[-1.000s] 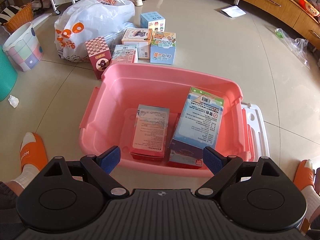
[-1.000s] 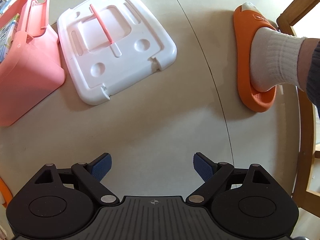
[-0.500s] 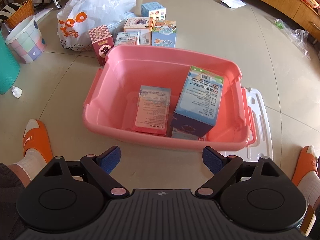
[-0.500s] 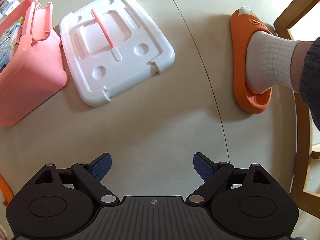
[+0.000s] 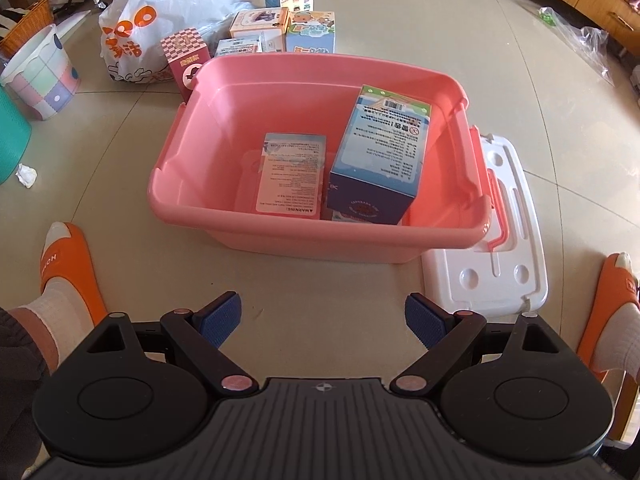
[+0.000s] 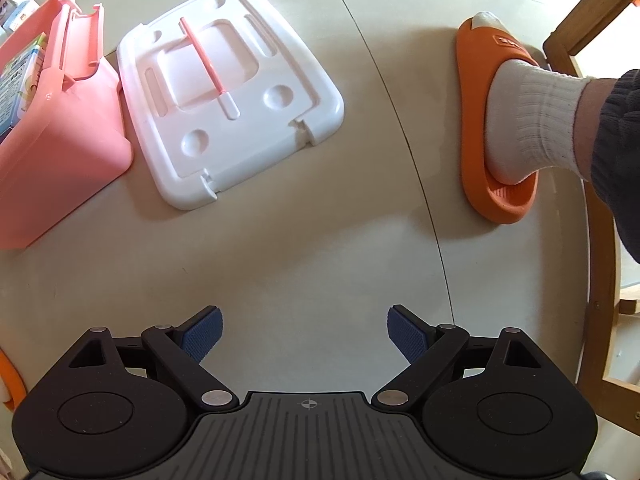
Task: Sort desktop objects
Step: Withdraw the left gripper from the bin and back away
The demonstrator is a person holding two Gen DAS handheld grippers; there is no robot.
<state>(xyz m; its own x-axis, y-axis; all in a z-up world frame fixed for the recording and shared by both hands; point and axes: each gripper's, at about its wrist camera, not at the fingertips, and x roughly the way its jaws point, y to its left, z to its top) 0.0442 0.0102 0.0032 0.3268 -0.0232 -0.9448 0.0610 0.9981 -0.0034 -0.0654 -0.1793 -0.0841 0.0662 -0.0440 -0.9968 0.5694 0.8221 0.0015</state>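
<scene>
A pink plastic bin (image 5: 224,92) sits on the tiled floor; it also shows in the right wrist view (image 6: 60,160). Inside lie a flat pink-and-white box (image 5: 290,178) and a taller blue box (image 5: 380,156) leaning on its side. Several more boxes stand behind the bin, among them a red checkered box (image 5: 185,62) and a light blue box (image 5: 310,32). My left gripper (image 5: 322,320) is open and empty, held above the floor in front of the bin. My right gripper (image 6: 304,336) is open and empty over bare floor to the right of the bin.
The bin's white lid (image 6: 228,96) lies flat to its right, also visible in the left wrist view (image 5: 500,248). A white shopping bag (image 5: 160,12) and a patterned bucket (image 5: 40,76) stand at back left. Orange-slippered feet (image 6: 496,120) (image 5: 68,268) flank me. Wooden furniture (image 6: 600,240) is at right.
My left gripper has drawn back and up from the bin, which now sits farther away. My right gripper has shifted slightly; the lid and slipper appear a little lower in view. Both stay open.
</scene>
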